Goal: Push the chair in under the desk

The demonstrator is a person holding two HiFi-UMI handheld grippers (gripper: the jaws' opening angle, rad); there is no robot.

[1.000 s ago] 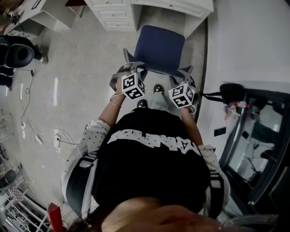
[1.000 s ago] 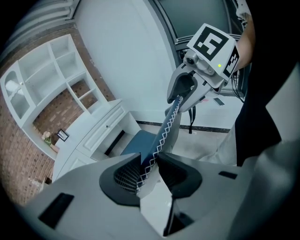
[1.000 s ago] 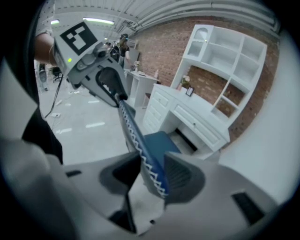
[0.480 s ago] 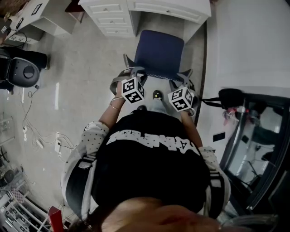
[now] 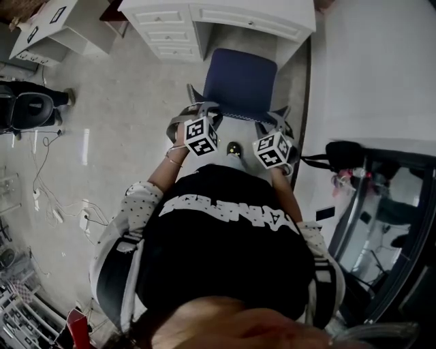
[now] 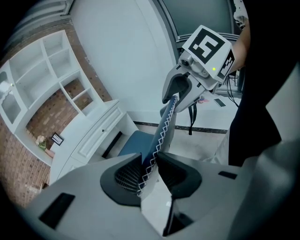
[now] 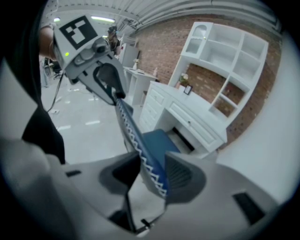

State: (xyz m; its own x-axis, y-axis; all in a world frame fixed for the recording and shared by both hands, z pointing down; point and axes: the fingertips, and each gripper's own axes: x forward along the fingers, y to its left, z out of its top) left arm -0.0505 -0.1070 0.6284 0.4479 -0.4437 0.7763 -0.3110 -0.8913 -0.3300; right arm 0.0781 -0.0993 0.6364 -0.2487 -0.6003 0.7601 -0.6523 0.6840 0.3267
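Note:
The blue chair (image 5: 240,78) stands in front of the white desk (image 5: 252,17), its seat pointing into the knee gap. My left gripper (image 5: 197,109) is shut on the left end of the backrest's top edge, and my right gripper (image 5: 276,117) is shut on the right end. In the left gripper view the white-stitched backrest (image 6: 164,124) runs between my left gripper's (image 6: 149,164) pads up to the right gripper (image 6: 174,93). In the right gripper view the backrest (image 7: 133,131) sits between my right gripper's (image 7: 152,171) jaws, with the left gripper (image 7: 110,86) at its far end.
A white drawer unit (image 5: 167,31) flanks the knee gap on the left, a white wall (image 5: 368,68) on the right. A black chair (image 5: 27,109) and floor cables (image 5: 48,198) lie far left. A dark glass-framed stand (image 5: 381,204) is at the right. Shelves (image 7: 234,56) rise above the desk.
The chair, with both grippers on its backrest, has moved forward toward the desk. The gap between the seat's front and the desk edge has shrunk.

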